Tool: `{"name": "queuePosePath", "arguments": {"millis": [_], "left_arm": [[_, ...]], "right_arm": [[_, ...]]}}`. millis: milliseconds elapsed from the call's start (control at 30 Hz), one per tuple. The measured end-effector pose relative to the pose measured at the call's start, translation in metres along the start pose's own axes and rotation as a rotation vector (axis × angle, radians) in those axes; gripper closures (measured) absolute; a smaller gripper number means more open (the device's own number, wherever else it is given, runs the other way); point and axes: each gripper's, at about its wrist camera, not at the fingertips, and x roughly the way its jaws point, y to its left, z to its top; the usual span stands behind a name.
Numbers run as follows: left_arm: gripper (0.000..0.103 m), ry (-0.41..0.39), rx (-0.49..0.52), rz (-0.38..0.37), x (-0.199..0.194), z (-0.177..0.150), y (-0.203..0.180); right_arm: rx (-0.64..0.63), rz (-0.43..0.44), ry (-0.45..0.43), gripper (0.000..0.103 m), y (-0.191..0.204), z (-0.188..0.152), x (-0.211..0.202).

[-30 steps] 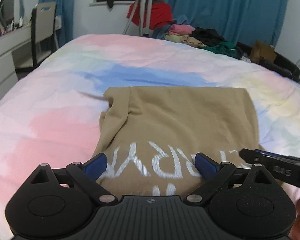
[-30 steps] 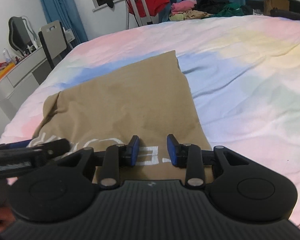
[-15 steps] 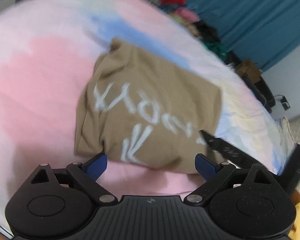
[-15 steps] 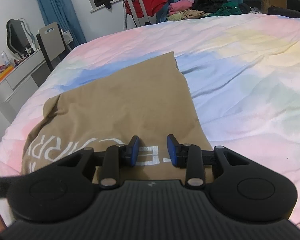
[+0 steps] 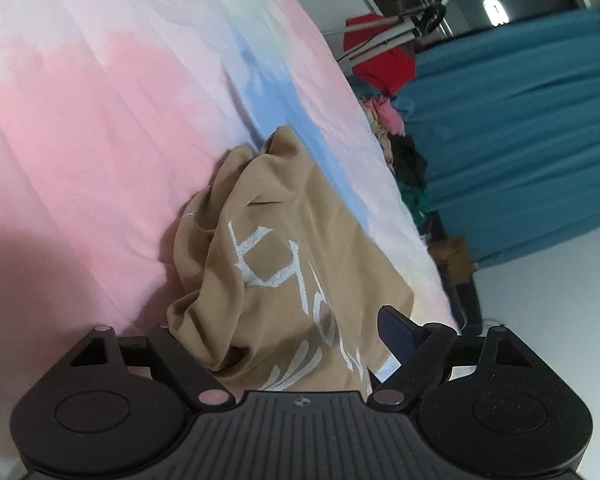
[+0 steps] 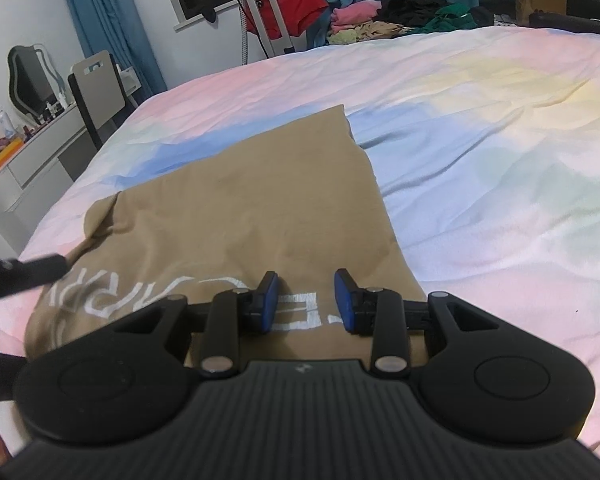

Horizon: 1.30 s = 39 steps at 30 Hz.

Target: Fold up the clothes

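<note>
A tan shirt with white lettering lies folded on the pastel bedspread. In the left wrist view the tan shirt fills the space between the wide-open jaws of my left gripper; its left corner is bunched there, and the left fingertip is hidden behind cloth. My right gripper hovers over the shirt's near edge by the lettering, jaws apart with a narrow gap, holding nothing. A finger of the left gripper reaches the shirt's left edge in the right wrist view.
A pile of clothes lies at the bed's far side below blue curtains. A tripod with a red garment stands behind the bed. A desk and a chair stand at the left.
My left gripper has rolled and swung to the shirt's left end, and the cloth now sits between its open jaws. My right gripper has stayed in place.
</note>
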Motion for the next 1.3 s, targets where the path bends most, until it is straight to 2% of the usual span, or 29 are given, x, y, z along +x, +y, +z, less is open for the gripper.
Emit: {"name": "queuePosePath", "arguments": {"millis": [33,100,233,300,333,400,500,567,600,633,733,800,1000,1100,1233,1300], "left_arm": [[0.021,0.017,0.005,0.020,0.003,-0.001,0.001],[0.031,0.064,0.022,0.068,0.010,-0.004,0.004],[0.038,0.043,0.045,0.084,0.010,-0.008,0.001],[0.051,0.022,0.084,0.093,0.006,-0.010,-0.007],[0.053,0.011,0.104,0.091,0.005,-0.012,-0.011],[0.060,-0.006,0.141,0.089,0.001,-0.015,-0.018],[0.064,-0.019,0.147,0.073,-0.004,-0.016,-0.022],[0.064,-0.020,0.139,0.067,-0.002,-0.016,-0.022],[0.064,-0.020,0.134,0.065,-0.003,-0.017,-0.022],[0.064,-0.020,0.130,0.061,-0.002,-0.016,-0.022],[0.065,-0.024,0.120,0.049,-0.002,-0.016,-0.023],[0.065,-0.026,0.113,0.046,0.002,-0.014,-0.020],[0.067,-0.028,0.083,0.010,-0.001,-0.008,-0.017],[0.069,-0.023,0.066,-0.005,0.001,-0.005,-0.016],[0.070,-0.021,0.044,-0.019,0.004,-0.002,-0.012],[0.070,-0.020,0.025,-0.027,0.005,-0.001,-0.009]], "right_arm": [[0.005,0.001,0.000,0.068,0.000,0.000,0.000],[0.004,0.000,-0.002,0.068,0.000,0.000,0.000],[-0.004,-0.003,-0.006,0.068,0.001,0.000,-0.001],[-0.007,-0.001,-0.010,0.068,0.002,0.001,-0.002],[0.001,0.002,-0.014,0.067,0.001,0.002,-0.004],[0.050,0.029,-0.036,0.067,-0.003,0.007,-0.012],[0.152,0.094,-0.084,0.066,-0.012,0.017,-0.029],[0.266,0.185,-0.092,0.043,-0.022,0.021,-0.039],[0.326,0.234,-0.094,0.019,-0.027,0.022,-0.044],[0.393,0.294,-0.071,0.010,-0.032,0.022,-0.045],[0.601,0.490,0.041,0.011,-0.045,0.015,-0.041],[0.707,0.577,0.124,0.011,-0.048,0.004,-0.032],[0.857,0.664,0.327,0.010,-0.029,-0.031,0.000],[0.915,0.659,0.390,0.010,-0.023,-0.050,0.015],[1.019,0.638,0.343,0.012,-0.034,-0.060,0.027],[1.011,0.615,0.274,0.016,-0.037,-0.056,0.022]]}}
